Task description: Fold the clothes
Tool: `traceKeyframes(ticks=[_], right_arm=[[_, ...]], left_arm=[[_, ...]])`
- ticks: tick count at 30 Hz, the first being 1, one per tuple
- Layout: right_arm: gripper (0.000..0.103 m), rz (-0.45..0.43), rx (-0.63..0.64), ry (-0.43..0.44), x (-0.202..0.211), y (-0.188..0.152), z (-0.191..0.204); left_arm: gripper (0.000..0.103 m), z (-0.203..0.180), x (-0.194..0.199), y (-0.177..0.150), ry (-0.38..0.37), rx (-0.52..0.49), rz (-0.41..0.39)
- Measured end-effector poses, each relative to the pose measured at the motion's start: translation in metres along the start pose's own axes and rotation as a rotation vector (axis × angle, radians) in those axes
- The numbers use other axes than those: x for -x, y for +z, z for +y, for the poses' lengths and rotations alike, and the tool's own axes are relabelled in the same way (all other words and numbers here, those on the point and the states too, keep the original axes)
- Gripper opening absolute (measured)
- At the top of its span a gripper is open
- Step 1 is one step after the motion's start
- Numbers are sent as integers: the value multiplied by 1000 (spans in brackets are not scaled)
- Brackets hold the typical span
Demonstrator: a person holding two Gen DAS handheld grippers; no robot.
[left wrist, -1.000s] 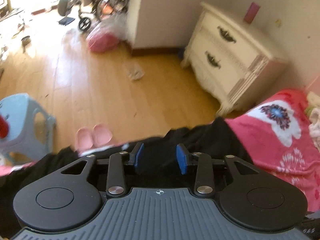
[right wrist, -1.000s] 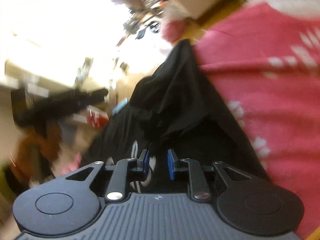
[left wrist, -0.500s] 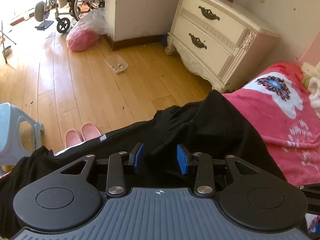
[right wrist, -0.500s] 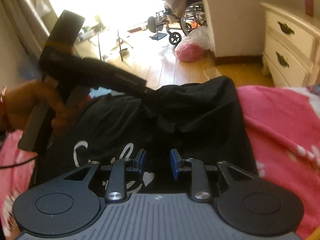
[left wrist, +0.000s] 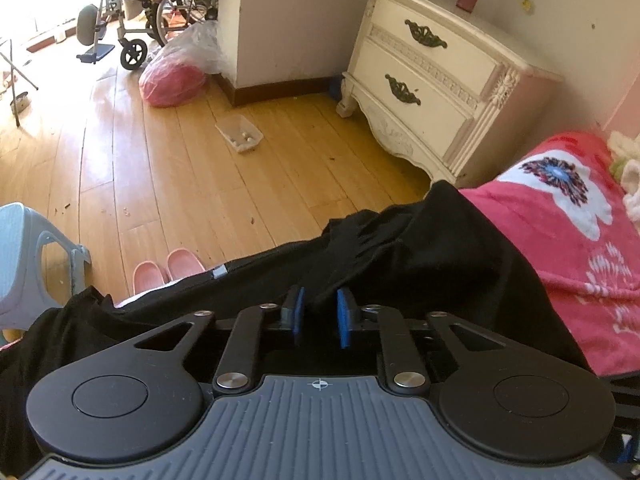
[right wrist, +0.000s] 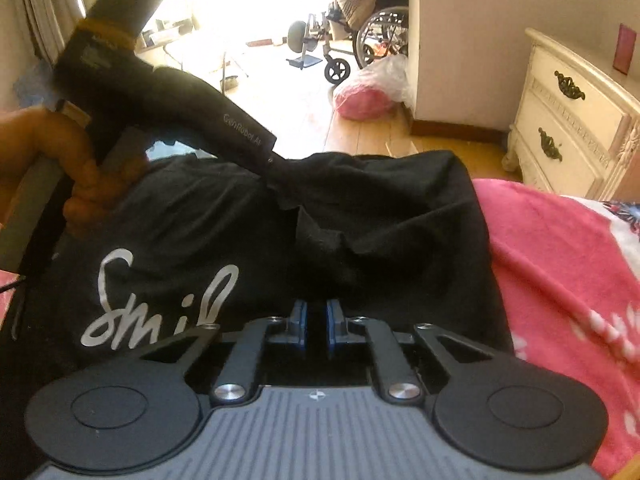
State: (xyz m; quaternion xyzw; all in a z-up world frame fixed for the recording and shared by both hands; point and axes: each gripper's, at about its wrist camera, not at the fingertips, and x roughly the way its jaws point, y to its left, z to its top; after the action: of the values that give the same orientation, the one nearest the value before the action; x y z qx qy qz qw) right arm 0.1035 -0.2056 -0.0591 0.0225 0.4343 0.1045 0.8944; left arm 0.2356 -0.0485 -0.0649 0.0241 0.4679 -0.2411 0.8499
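One black T-shirt (right wrist: 360, 216) with white "Smil" lettering lies crumpled on the pink floral blanket (right wrist: 560, 264). The left gripper (left wrist: 320, 314) pinches a fold of it between two blue pads; the right gripper (right wrist: 315, 324) is nearly closed, whether on cloth I cannot tell.

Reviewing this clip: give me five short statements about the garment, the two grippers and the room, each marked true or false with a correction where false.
1. The black T-shirt with white script lettering lies on a pink floral blanket. True.
2. The left gripper has black fabric between its blue pads. True.
3. The white lettering is fully visible. False: the right gripper body hides part of it.
4. The cream two-drawer nightstand has an open drawer. False: both drawers are shut.
5. The pair of pink slippers sits on the blanket. False: they are on the wooden floor.
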Motion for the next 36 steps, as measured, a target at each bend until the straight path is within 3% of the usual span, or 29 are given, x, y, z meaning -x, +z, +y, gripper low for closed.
traceKeyframes(ticks=[10,15,18,31,33,36], right_arm=[[8,2,-61,75,18,-2,-4],[8,6,-50,73,16,-3,-3],[8,17,-59,72,14,-6,-4],[8,31,-91,84,12,-9,-10],[8,32,-97,85,12,-9,-11],[8,31,-105,87,12,-10,-13]], left_arm=[[7,18,5,7,6,105,-26],[10,29,6,7,-80,173,-9],[20,25,7,7,-94,135,-8],[20,-4,3,-10,-85,-99,-49],[18,-7,3,-11,-67,-106,-60],[6,-12,3,-14,-40,-116,-77]])
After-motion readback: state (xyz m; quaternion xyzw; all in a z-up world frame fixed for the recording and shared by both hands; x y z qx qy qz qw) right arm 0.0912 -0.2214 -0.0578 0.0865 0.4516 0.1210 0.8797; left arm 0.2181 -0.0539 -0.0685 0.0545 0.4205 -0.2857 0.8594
